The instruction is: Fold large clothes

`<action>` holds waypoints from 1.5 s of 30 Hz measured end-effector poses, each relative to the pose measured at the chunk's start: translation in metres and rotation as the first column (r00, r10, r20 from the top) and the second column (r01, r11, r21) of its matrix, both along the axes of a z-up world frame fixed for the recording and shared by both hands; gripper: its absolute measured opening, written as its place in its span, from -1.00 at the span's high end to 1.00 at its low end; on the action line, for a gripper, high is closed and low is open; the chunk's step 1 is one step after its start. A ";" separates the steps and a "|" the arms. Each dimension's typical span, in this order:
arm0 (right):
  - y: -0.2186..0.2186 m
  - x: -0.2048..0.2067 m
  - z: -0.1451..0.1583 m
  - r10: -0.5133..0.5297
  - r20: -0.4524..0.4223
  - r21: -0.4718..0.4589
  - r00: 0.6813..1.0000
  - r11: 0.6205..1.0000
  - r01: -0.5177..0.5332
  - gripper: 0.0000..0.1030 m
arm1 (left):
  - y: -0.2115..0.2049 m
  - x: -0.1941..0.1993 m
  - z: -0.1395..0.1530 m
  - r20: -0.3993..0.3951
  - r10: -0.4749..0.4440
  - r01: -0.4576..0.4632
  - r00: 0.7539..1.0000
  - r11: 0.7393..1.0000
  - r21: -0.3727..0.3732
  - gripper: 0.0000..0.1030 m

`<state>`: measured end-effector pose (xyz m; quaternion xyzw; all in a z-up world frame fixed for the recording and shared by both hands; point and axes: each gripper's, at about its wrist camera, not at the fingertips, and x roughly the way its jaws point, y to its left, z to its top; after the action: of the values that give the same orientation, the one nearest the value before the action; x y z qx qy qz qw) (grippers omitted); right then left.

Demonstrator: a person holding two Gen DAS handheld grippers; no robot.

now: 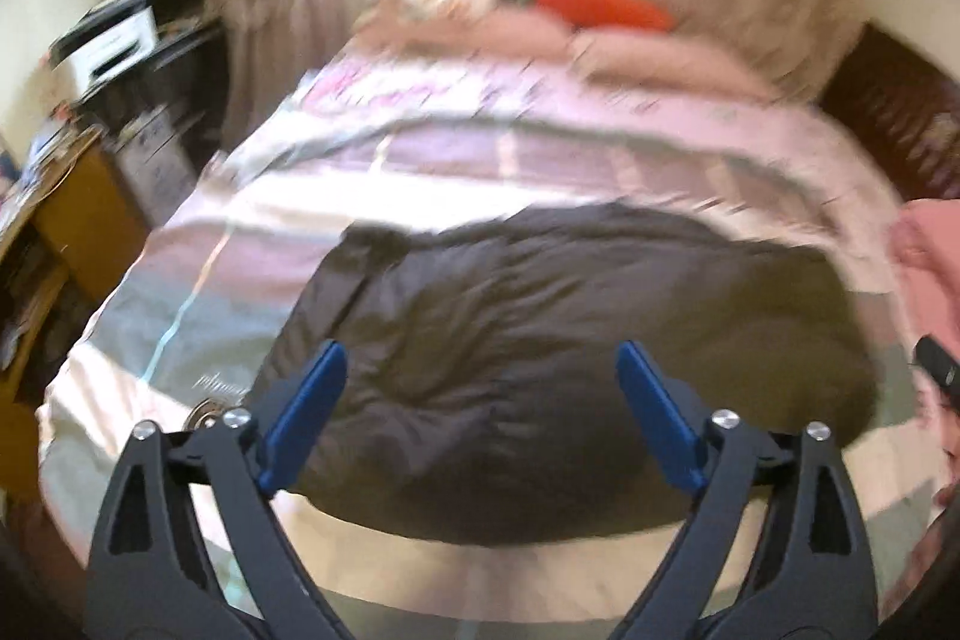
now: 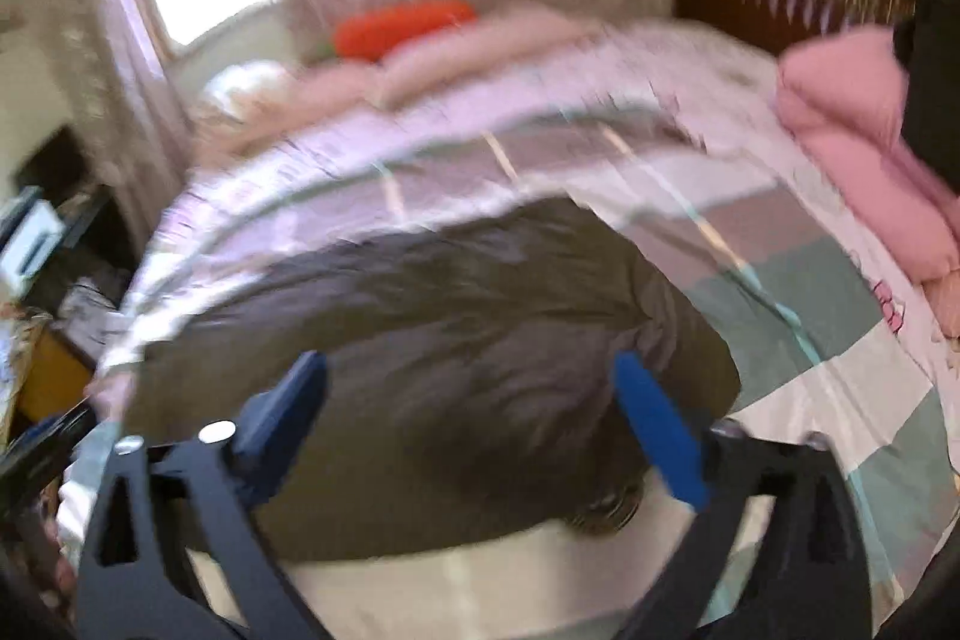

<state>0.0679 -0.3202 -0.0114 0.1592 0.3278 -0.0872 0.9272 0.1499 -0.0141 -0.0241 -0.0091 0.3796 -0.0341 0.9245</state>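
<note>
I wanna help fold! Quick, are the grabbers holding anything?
Left gripper: open, holding nothing, above the dark brown jacket.
Right gripper: open, holding nothing.

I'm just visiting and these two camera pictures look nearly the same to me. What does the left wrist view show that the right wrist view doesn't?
Only the left wrist view shows the cluttered yellow-brown desk clearly, with a white box-like device behind it; the right view only catches blurred bits of that side.

Only the right wrist view shows the folded pink bedding in full.

Both show the dark brown garment lying on the striped bedspread, the orange cushion near the window, and open blue fingers holding nothing.
</note>
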 end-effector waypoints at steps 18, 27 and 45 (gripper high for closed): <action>0.059 -0.129 0.081 0.081 0.003 -0.214 0.997 0.974 -0.079 -0.97 | -0.053 -0.202 0.094 0.169 -0.095 0.085 0.981 0.994 0.066 -0.96; 0.062 -0.152 0.091 0.088 -0.009 -0.229 0.996 0.969 -0.088 -0.97 | -0.063 -0.244 0.125 0.213 -0.111 0.110 0.971 0.994 0.016 -0.96; 0.081 -0.183 0.122 0.119 0.078 -0.271 0.990 0.958 -0.094 -0.97 | -0.057 -0.264 0.149 0.278 -0.077 0.068 0.958 0.997 0.041 -0.96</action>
<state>-0.1147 -0.2395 0.1103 0.0190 0.2774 -0.0730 0.9578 -0.1142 -0.0712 0.1252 0.0239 0.2461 -0.0631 0.9669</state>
